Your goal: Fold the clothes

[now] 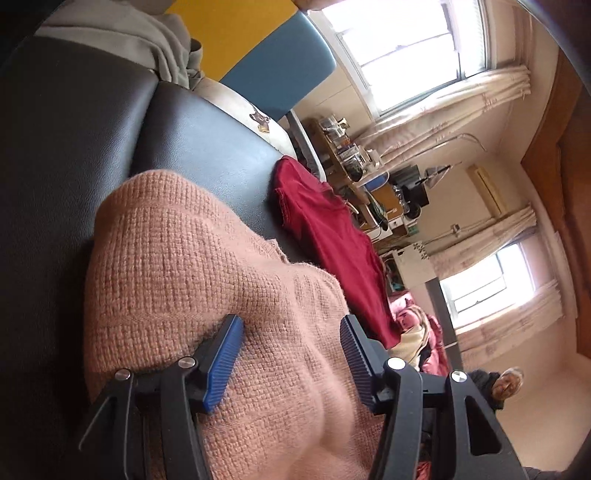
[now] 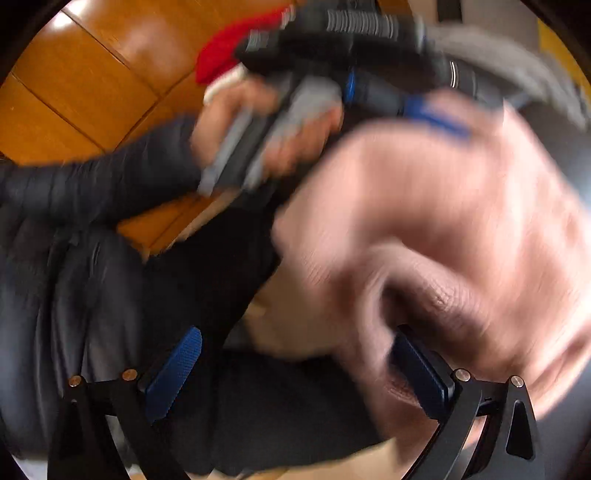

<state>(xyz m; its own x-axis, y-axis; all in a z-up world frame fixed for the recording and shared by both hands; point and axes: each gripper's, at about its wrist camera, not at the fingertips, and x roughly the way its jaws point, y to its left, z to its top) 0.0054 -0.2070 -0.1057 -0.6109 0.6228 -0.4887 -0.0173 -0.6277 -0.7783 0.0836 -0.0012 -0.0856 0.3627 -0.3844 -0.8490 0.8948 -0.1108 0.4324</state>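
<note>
You had the pink sweater bunched on the black couch, lower centre of frame, not yet folded. Your left gripper stood apart over it, clamping nothing. Your right gripper was apart too. Red garment and grey one waited.
</note>
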